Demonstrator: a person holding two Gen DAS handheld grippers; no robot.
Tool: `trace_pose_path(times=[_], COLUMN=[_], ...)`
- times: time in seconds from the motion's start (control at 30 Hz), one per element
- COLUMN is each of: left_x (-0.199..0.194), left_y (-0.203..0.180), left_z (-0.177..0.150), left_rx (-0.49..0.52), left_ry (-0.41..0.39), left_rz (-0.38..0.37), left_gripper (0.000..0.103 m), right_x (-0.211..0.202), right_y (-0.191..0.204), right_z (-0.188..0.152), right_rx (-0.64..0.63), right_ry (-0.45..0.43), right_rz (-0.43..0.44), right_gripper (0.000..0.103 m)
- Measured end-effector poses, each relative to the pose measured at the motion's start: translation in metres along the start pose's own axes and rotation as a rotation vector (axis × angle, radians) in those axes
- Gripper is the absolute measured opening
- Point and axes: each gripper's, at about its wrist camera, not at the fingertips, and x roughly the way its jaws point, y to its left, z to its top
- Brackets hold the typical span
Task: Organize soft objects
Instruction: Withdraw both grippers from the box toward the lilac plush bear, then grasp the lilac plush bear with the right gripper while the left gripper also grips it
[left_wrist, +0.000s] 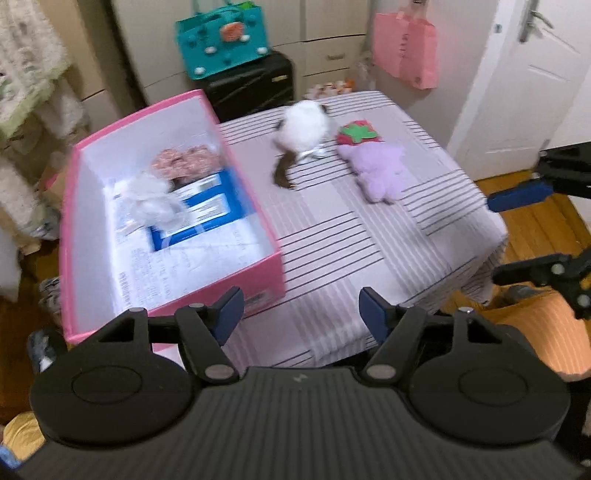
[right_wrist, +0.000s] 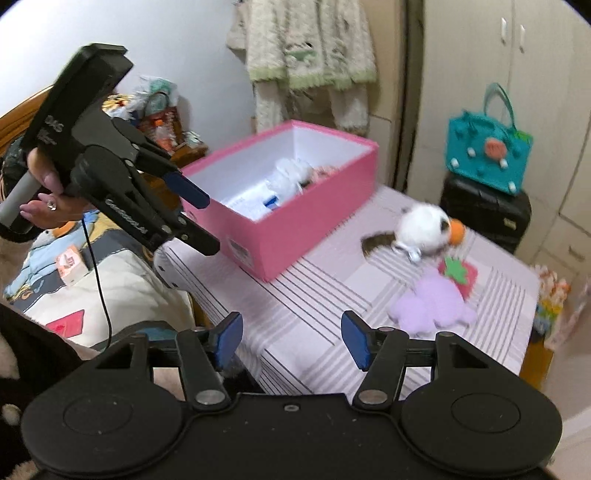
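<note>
A: Fig. — box?
B: Pink rigid card, rectangular, white inside, at 10 o'clock on striped cloth; holds fluffy white toy & a floral one.
A: Loose toys?
B: Round white plush at 12; lilac plush w/ felt strawberry, 1 o'clock.
A: Grippers?
B: Left gripper, right gripper: both released, nothing betw. blue pads.

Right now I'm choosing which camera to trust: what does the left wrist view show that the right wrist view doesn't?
Only the left wrist view shows the pink bag and the white door. Only the right wrist view shows the hand holding the left gripper and the fluffy garment. Both show the pink box, white plush, purple plush and teal bag.
</note>
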Motion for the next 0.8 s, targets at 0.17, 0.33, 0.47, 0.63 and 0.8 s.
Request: trace_pose_path(times=[0.17, 0.33, 0.47, 0.63, 0.8], left_x=[0.02, 0.031, 0.032, 0.042, 0.07], left_y=[-0.003, -0.011, -0.023, -0.042, -0.052], left_z=[0.004, 0.012, 0.022, 0.037, 0.048], left_rx=[-0.014, -0.028, -0.034, 0.0, 0.011], left_ry=[-0.037, -0.122, -0.151, -0.168, -0.184], left_rz=[-0.046, -0.086, -0.148, -0.177, -0.177], left_gripper=[0.068, 0.066, 0.066, 0.066, 0.066], right_x=[0.013, 0.031, 0.046, 0.061, 0.086], right_y=[-0.021, -0.041, -0.061, -0.083, -0.096], right_z=[-0.017, -0.031, -0.04, -0.047, -0.056], right_rx=[0.034, 0.064, 0.121, 0.18, 0.248], right_ry=[0.015, 0.013, -0.008, -0.072, -0.132], right_rz=[0.014, 0.014, -0.004, -0.002, -0.057], right_gripper=[0.064, 0.064, 0.064, 0.064, 0.066])
